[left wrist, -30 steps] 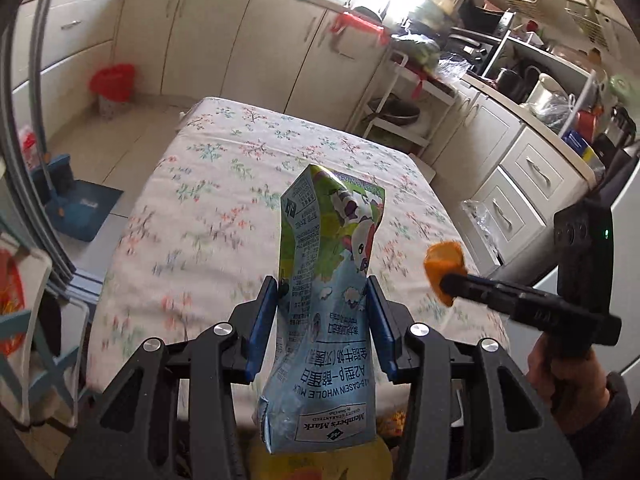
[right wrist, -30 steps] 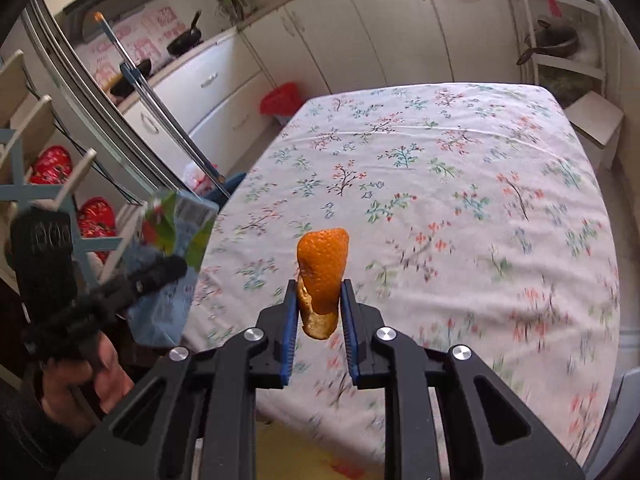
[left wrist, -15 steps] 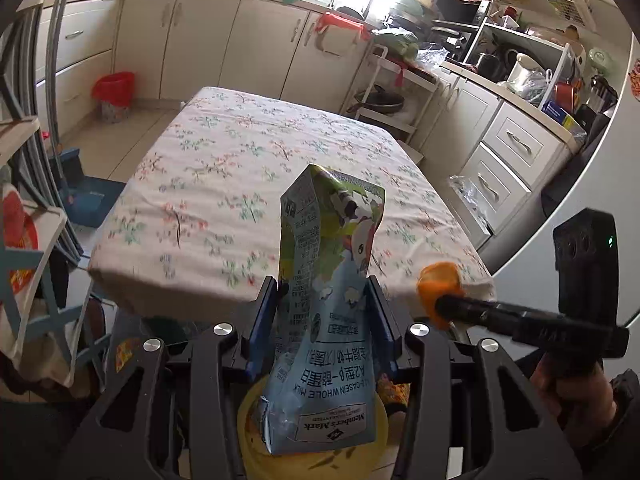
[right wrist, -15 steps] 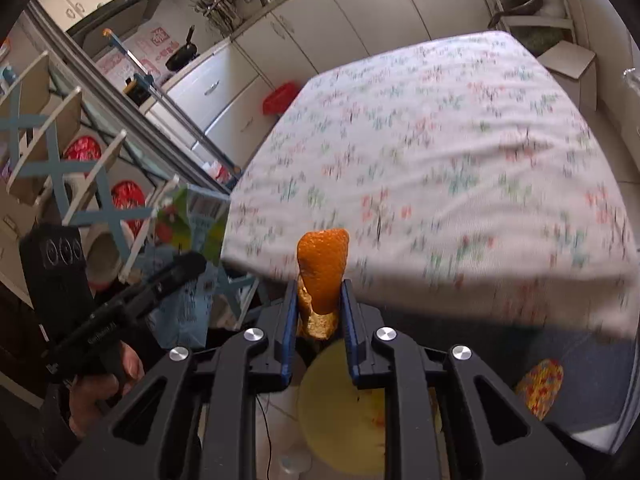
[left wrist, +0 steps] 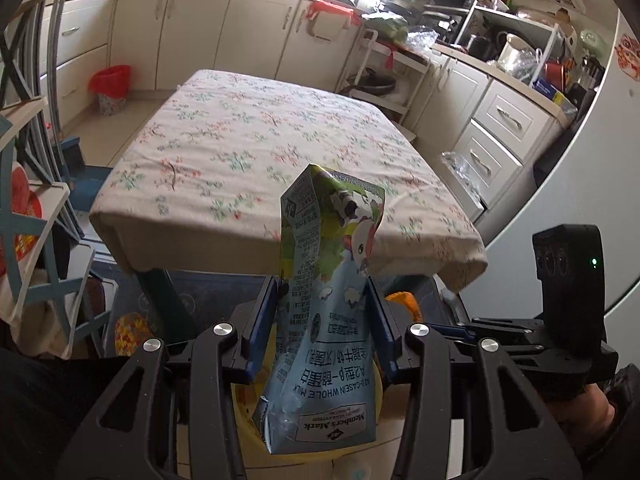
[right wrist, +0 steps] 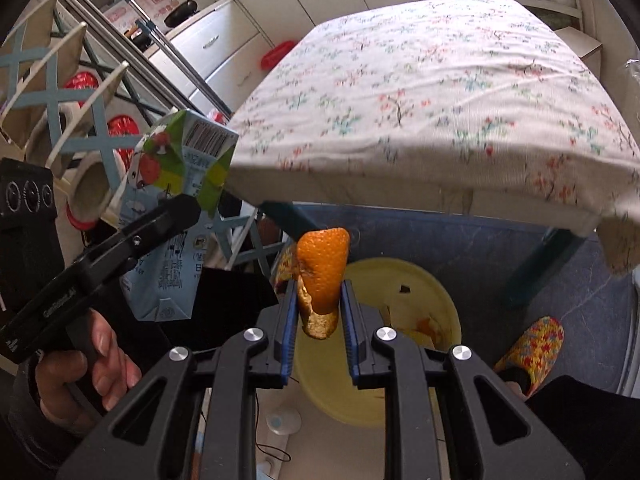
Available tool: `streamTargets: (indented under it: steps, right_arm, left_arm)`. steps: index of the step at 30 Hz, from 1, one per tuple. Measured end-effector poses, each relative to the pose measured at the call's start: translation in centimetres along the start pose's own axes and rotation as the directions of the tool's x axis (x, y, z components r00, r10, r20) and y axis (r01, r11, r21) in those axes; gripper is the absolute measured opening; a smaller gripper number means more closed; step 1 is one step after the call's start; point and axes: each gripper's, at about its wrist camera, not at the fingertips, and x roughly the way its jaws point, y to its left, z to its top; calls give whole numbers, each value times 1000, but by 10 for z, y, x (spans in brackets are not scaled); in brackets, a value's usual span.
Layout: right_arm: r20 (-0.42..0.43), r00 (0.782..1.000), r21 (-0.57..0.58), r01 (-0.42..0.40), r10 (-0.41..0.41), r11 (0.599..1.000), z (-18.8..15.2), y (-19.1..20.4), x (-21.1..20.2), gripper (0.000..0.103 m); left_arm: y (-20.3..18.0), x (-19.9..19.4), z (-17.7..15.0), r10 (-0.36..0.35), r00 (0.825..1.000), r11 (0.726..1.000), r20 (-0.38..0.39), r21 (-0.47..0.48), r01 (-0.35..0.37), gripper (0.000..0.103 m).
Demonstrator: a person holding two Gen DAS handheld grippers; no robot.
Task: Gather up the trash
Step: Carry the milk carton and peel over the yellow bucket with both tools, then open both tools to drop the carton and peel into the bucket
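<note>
My left gripper [left wrist: 326, 312] is shut on a crumpled blue and green milk carton [left wrist: 328, 300], held upright in front of the table. The carton [right wrist: 176, 216] and the left gripper [right wrist: 176, 212] also show at the left of the right wrist view. My right gripper [right wrist: 319, 312] is shut on a piece of orange peel [right wrist: 322, 276] and holds it above a yellow bin [right wrist: 408, 320] on the floor. The bin's rim [left wrist: 256, 432] shows under the carton. The peel [left wrist: 406, 304] shows just right of the carton.
A table with a floral cloth [left wrist: 272, 152] stands ahead, its near edge [right wrist: 440, 176] over the bin. A blue and white rack [right wrist: 60, 92] is at the left. A red bin [left wrist: 110, 84] stands far left. A patterned slipper [right wrist: 532, 344] is beside the yellow bin.
Both grippers have drawn back from the table and dropped lower. The yellow bin has come into fuller view under the peel. Both holds are unchanged.
</note>
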Motion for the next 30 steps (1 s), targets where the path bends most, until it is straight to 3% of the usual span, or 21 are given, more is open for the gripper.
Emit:
streamTargets:
  steps: [15, 20, 23, 28, 30]
  right_arm:
    - [-93, 993, -31, 77, -79, 997, -22, 4, 17, 22]
    - [-149, 980, -42, 127, -132, 991, -28, -1, 29, 34]
    - [-159, 976, -33, 142, -146, 989, -29, -4, 30, 40]
    - [-152, 973, -20, 174, -175, 984, -29, -8, 28, 52]
    - [-143, 973, -15, 182, -183, 983, -28, -7, 26, 57]
  left_arm:
    - [-18, 21, -40, 10, 990, 1000, -143, 31, -6, 42]
    - [-16, 37, -50, 4, 972, 1000, -234, 21, 1, 43]
    - [-17, 40, -53, 20, 968, 999, -252, 33, -12, 52]
    - [-17, 32, -48, 70, 976, 997, -208, 48, -61, 72]
    - [-20, 25, -45, 125, 979, 991, -163, 70, -115, 84]
